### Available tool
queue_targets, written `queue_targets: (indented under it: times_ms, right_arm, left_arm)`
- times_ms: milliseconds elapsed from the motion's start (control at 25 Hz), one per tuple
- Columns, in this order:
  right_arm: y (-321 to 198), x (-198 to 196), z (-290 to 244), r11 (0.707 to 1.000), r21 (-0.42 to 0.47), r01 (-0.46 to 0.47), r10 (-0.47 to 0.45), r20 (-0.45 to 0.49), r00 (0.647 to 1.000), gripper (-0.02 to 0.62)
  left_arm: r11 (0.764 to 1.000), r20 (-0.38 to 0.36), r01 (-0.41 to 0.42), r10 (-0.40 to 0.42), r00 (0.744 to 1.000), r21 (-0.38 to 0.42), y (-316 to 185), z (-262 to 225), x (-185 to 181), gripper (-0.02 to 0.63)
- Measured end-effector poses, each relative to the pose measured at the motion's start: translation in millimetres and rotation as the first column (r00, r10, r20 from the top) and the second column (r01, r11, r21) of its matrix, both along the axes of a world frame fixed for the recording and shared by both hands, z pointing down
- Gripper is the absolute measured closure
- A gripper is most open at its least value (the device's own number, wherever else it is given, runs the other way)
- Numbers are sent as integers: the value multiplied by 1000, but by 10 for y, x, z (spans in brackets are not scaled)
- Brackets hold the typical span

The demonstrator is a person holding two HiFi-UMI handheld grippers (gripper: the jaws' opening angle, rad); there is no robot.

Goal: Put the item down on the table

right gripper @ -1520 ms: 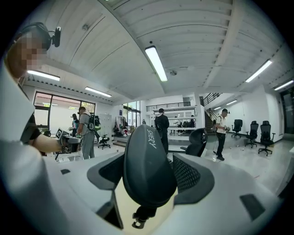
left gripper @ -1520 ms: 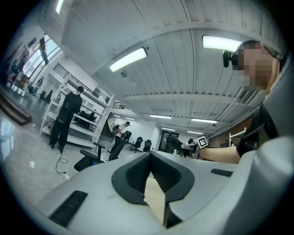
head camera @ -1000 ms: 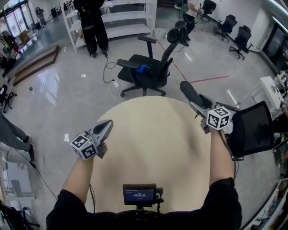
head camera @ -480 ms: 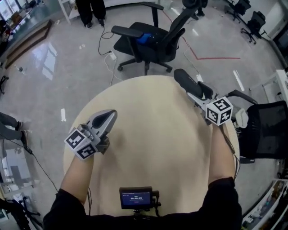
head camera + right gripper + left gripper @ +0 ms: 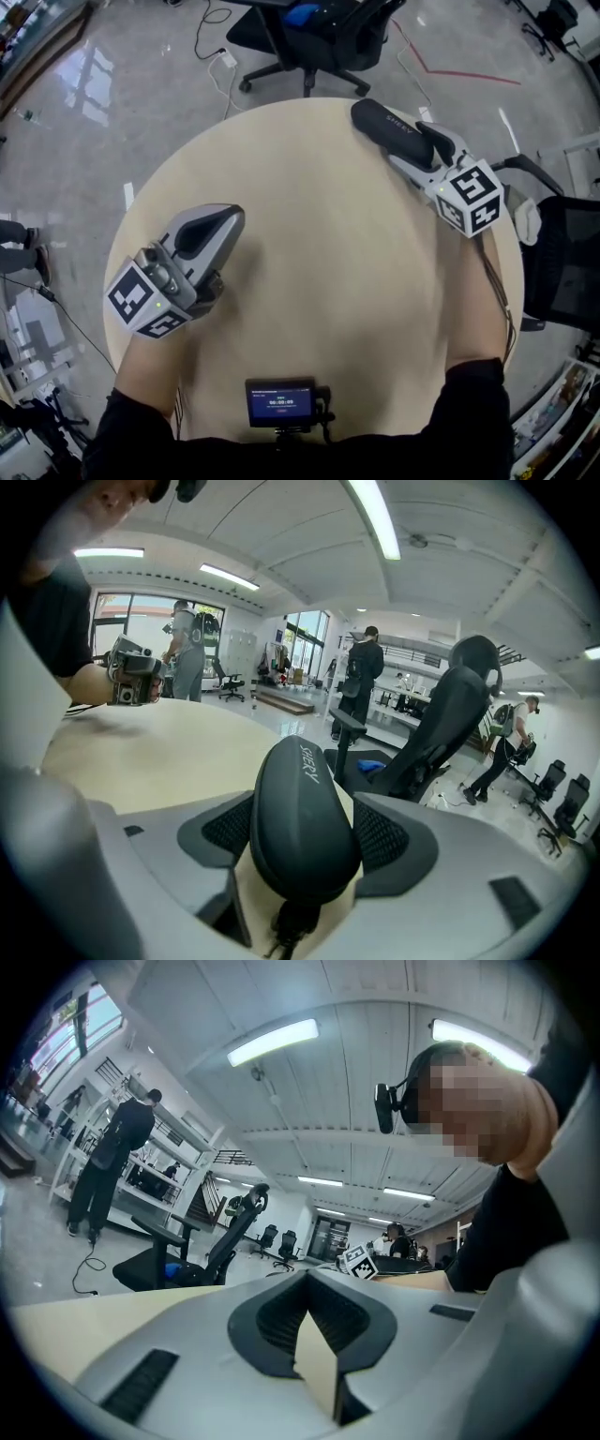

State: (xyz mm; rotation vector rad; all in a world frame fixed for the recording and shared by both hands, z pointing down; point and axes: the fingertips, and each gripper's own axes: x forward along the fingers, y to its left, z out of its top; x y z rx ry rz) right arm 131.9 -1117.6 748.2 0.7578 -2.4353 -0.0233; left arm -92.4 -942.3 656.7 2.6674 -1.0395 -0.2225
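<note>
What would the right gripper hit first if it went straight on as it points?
Probably the round beige table near its far rim: the right gripper, holding a black oblong case, tilts down. Depth unclear.

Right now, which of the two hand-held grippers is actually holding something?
The right hand-held gripper: its jaws clamp a black case, while the left hand-held gripper is closed on nothing.
</note>
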Motion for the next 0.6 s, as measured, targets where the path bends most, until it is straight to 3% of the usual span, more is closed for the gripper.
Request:
queue_targets:
  times_ms: [240,600]
  right_arm:
    - [-29,-22,18,1000,-2,15,-15,4,1000,264]
    - [9,-55,23,1000,19,14,-14,-8,1000,264]
  left_arm:
    - [999,-4,-38,38,999,31,-18,-48,113,606]
    - [999,-51,-39,39,998,13,-18,-28,84,606]
